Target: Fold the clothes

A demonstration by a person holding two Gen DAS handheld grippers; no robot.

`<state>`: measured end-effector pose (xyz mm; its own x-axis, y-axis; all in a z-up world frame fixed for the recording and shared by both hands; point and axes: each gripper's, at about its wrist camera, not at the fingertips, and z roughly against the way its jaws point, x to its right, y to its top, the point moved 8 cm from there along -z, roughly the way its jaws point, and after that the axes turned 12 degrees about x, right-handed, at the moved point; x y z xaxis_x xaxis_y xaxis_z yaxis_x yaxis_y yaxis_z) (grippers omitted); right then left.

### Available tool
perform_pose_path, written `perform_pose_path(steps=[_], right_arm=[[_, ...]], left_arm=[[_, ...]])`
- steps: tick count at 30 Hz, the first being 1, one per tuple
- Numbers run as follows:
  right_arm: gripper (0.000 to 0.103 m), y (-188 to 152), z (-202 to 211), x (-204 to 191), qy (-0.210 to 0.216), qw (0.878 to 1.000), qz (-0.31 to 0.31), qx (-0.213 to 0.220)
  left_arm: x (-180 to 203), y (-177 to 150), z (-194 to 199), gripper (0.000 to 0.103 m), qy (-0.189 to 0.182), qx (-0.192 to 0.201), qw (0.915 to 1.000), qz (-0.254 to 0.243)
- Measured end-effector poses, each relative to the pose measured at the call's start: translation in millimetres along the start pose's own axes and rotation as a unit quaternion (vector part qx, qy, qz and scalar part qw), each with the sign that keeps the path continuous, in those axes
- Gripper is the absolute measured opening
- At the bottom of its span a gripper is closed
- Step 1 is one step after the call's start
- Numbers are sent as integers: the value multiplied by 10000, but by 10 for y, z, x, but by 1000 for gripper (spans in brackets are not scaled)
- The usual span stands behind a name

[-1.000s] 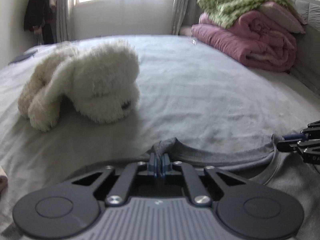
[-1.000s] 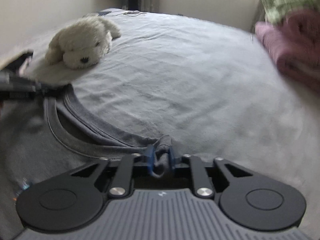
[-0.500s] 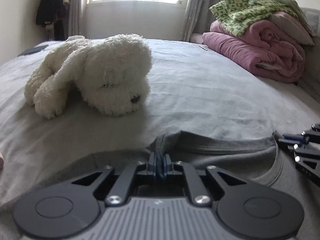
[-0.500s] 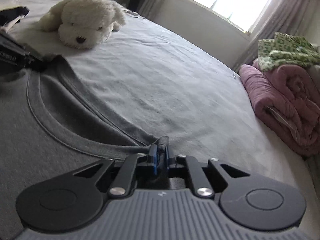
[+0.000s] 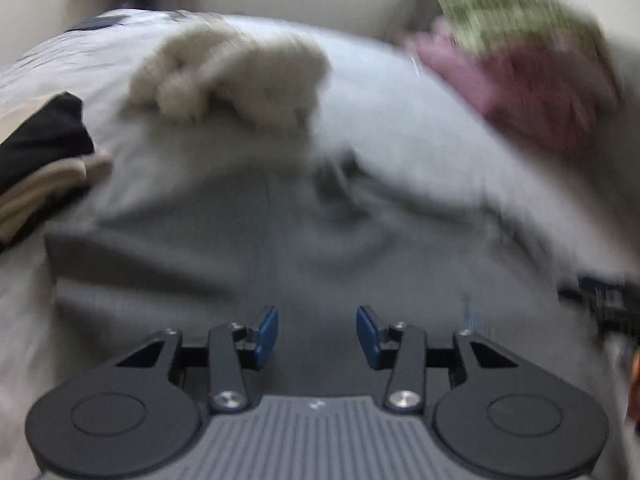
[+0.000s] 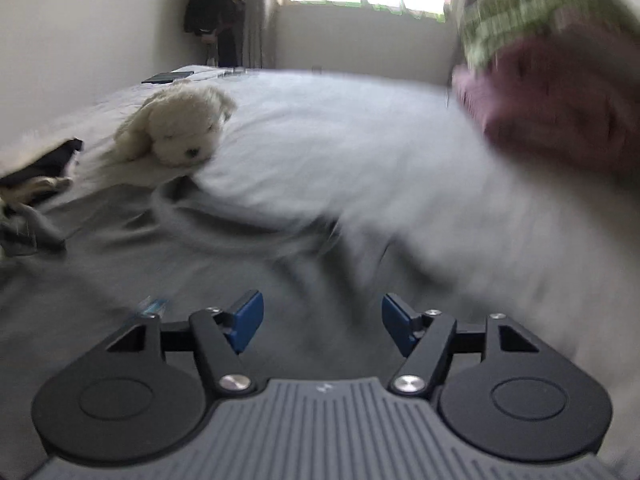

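A grey sweatshirt [image 5: 248, 248] lies spread on the bed, its collar end toward the plush dog; it also shows in the right wrist view [image 6: 168, 256]. Both views are motion-blurred. My left gripper [image 5: 316, 332] is open and empty above the sweatshirt, its blue pads [image 5: 266, 330] apart. My right gripper [image 6: 322, 322] is open and empty above the same garment, and part of it shows at the right edge of the left wrist view [image 5: 604, 300].
A white plush dog [image 6: 176, 128] lies on the grey bed sheet [image 6: 320, 128] beyond the sweatshirt. Black and beige clothes [image 5: 36, 160] sit at the left. Pink and green blankets [image 6: 560, 92] are stacked at the right. A window is behind.
Both grippers have let go of the sweatshirt's shoulders and opened. They have pulled back and risen, so the garment now lies loose on the bed.
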<state>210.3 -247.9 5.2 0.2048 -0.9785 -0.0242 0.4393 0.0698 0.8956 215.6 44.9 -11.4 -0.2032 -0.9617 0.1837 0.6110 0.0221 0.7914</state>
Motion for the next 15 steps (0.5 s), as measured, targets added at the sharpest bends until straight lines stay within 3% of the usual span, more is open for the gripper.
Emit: perform_pose_path(steps=[5,11,15], right_arm=[[69,-341,116,-306,283,9982,-99,-525],[78,-574,379,-428,290,9979,197,-551],[99,-679,431,-258,55,9988,-121,-467]], left_arm=[[-6,-395,338,44,167,-220,9996,-101],[-65,-720,745,44,280,-466,9984,-153],[-100,-974,1117,44,192,-842,9962,-92]])
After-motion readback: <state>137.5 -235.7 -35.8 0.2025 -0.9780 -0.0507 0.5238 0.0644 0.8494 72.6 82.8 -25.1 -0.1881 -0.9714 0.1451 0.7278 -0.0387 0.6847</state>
